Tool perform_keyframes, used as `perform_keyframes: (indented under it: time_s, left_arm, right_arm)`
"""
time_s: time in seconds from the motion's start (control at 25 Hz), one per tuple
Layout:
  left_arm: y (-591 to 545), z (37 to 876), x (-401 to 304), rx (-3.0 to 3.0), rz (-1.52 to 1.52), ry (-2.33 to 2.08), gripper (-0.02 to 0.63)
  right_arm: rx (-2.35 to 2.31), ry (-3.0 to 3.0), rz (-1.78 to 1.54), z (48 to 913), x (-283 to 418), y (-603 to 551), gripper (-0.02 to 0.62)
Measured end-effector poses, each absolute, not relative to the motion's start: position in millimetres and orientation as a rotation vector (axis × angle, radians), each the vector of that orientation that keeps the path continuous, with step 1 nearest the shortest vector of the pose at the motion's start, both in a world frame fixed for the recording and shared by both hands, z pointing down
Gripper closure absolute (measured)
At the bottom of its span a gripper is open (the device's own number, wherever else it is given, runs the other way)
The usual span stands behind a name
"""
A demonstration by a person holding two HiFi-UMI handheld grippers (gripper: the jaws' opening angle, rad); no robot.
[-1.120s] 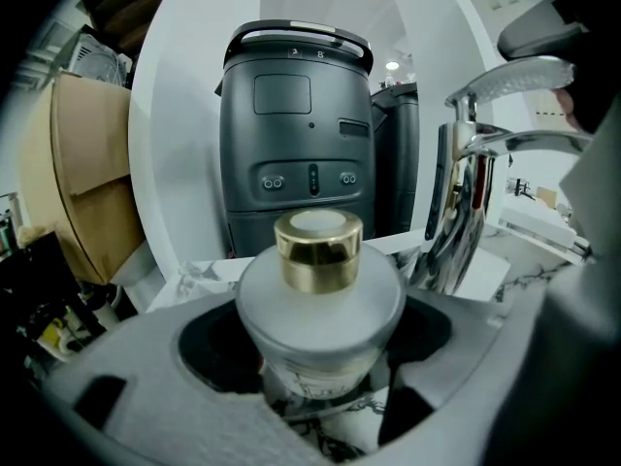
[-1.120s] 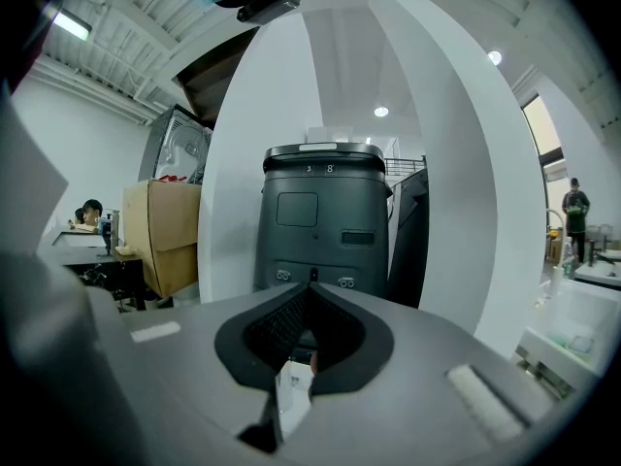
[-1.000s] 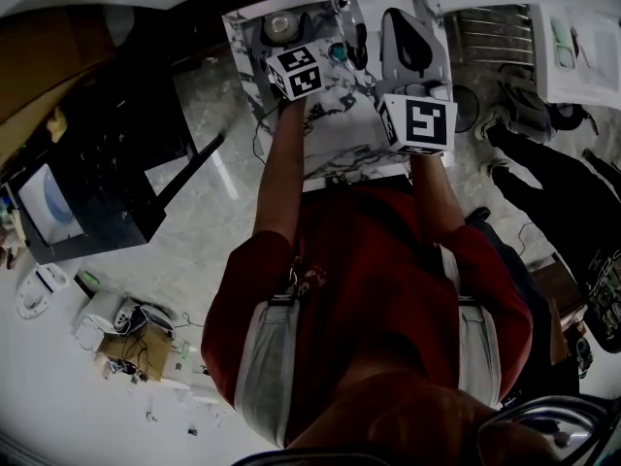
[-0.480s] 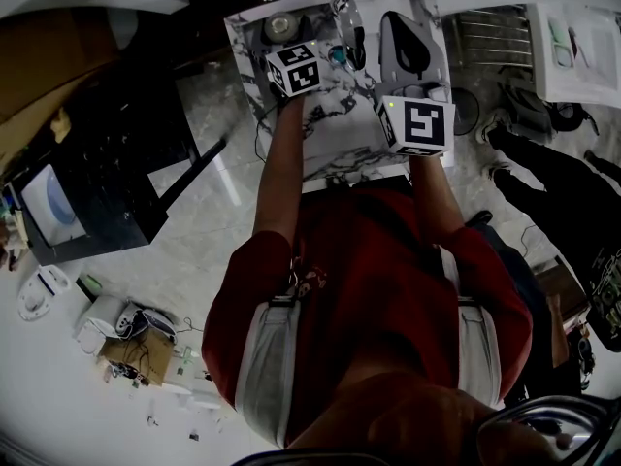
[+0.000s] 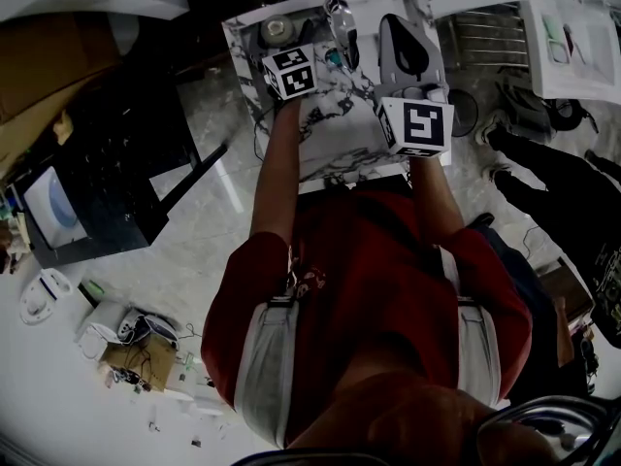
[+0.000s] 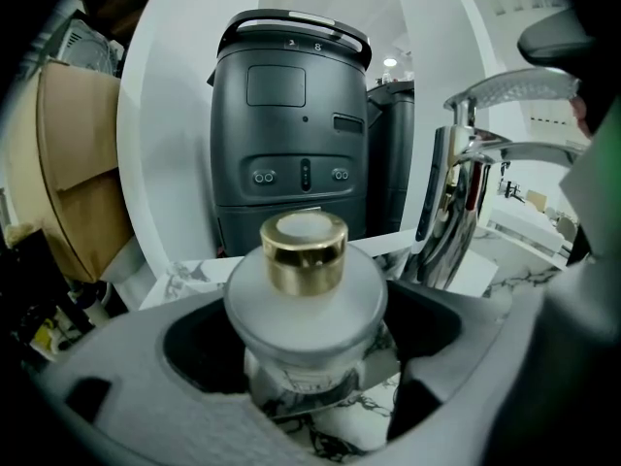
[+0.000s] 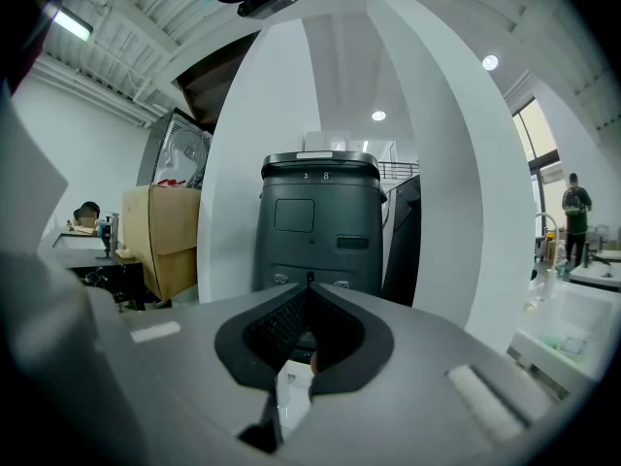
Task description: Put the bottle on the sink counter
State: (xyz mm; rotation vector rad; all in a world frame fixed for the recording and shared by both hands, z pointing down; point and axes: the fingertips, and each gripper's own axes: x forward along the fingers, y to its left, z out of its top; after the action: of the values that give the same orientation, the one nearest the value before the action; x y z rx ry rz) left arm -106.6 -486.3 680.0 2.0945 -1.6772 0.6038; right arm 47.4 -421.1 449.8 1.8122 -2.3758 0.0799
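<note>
A frosted bottle (image 6: 303, 299) with a gold cap (image 6: 304, 250) stands upright on the white marble sink counter (image 6: 340, 435). It is between the jaws of my left gripper (image 6: 309, 343), which are opening, with dark gaps on both sides of the bottle. In the head view the bottle (image 5: 277, 29) is at the counter's (image 5: 340, 149) far left corner, just beyond the left gripper's marker cube (image 5: 289, 71). My right gripper (image 7: 307, 297) is shut with nothing in it. Its cube (image 5: 417, 122) hovers near the counter's right front, next to the basin (image 5: 406, 49).
A chrome faucet (image 6: 454, 212) rises just right of the bottle, between it and the basin. Behind the counter stand a dark grey bin (image 6: 291, 134) and a cardboard box (image 6: 82, 173). A dark cabinet (image 5: 107, 173) is on the floor to the left, and loose clutter (image 5: 126, 343) lies nearby.
The whole head view has shifted slightly upward. Both marker cubes stay at about the same places over the counter.
</note>
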Motion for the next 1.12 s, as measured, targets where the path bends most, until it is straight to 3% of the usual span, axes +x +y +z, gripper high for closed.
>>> perform_keyframes:
  time_s: [1.12]
  left_arm:
    - [-412.8,669.4,-105.3,2.093,0.646,-1.688,0.179]
  right_arm:
    - [1.819,-2.431,0.061,430.4,58.7,-378.4,0.595]
